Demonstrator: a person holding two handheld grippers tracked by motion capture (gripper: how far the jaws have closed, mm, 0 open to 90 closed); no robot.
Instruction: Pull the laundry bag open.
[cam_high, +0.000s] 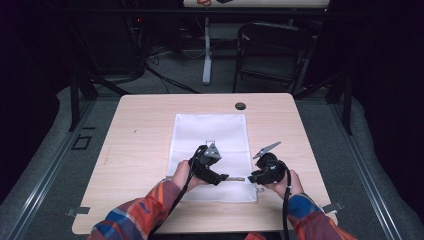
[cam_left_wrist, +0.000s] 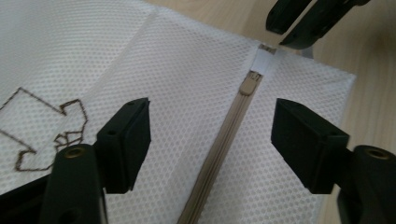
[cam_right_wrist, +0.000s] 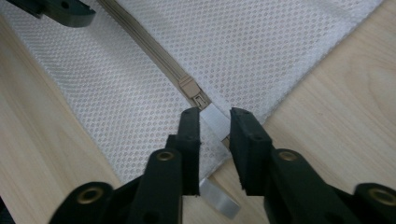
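Observation:
A white mesh bag (cam_high: 210, 135) lies flat on the wooden table (cam_high: 140, 150), its tan zipper (cam_left_wrist: 219, 154) running along the near edge. The zipper's slider (cam_right_wrist: 189, 86) sits at the right end, beside a white fabric tab (cam_right_wrist: 211, 114). My left gripper (cam_left_wrist: 212, 135) hovers open, its jaws wide apart on either side of the zipper line and short of the slider (cam_left_wrist: 250, 84). My right gripper (cam_right_wrist: 215, 119) stands at the bag's corner with a narrow gap between its jaws; the tab lies in that gap and the pads do not press it. In the high view the left gripper (cam_high: 225, 178) and right gripper (cam_high: 252, 177) face each other.
A brown stitched outline (cam_left_wrist: 51, 135) marks the mesh left of the zipper. A small black round cap (cam_high: 240, 106) sits near the table's far edge. Beyond the table stand a dark folding chair (cam_high: 270, 50) and a white post (cam_high: 206, 55). Bare wood flanks the bag.

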